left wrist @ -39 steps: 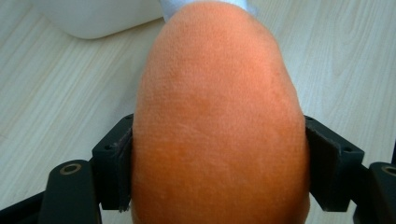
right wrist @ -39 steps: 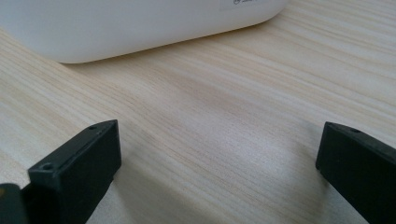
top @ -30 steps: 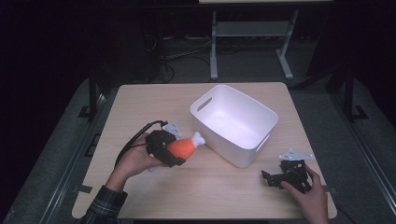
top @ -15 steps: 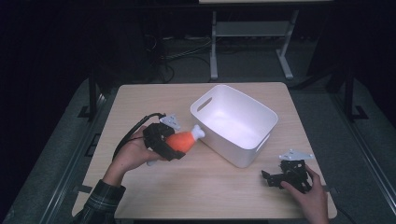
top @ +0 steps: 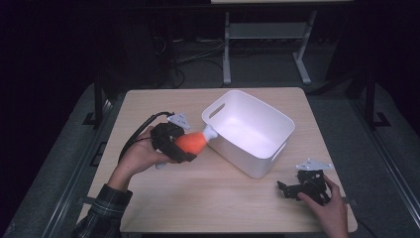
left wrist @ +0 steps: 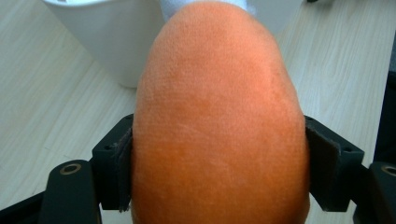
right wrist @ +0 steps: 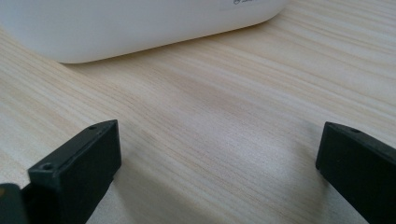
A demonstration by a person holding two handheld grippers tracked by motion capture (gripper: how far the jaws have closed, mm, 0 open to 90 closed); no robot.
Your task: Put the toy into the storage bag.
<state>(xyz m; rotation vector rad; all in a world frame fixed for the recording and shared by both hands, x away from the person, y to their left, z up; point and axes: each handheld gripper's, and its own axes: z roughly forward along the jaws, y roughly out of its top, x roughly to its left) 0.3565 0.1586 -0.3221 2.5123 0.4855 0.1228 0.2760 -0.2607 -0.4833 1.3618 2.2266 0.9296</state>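
Drumstick toy [top: 192, 142] — clamped in left gripper [top: 184, 147]; right gripper [top: 297, 188] wide open — empty.

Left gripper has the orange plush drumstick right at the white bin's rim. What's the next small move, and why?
Probably carry the left gripper a little farther forward and up, over the rim of the white bin, before opening. The orange plush drumstick is clamped between the jaws and its white tip only reaches the bin's near wall, so opening now would likely drop it on the table.
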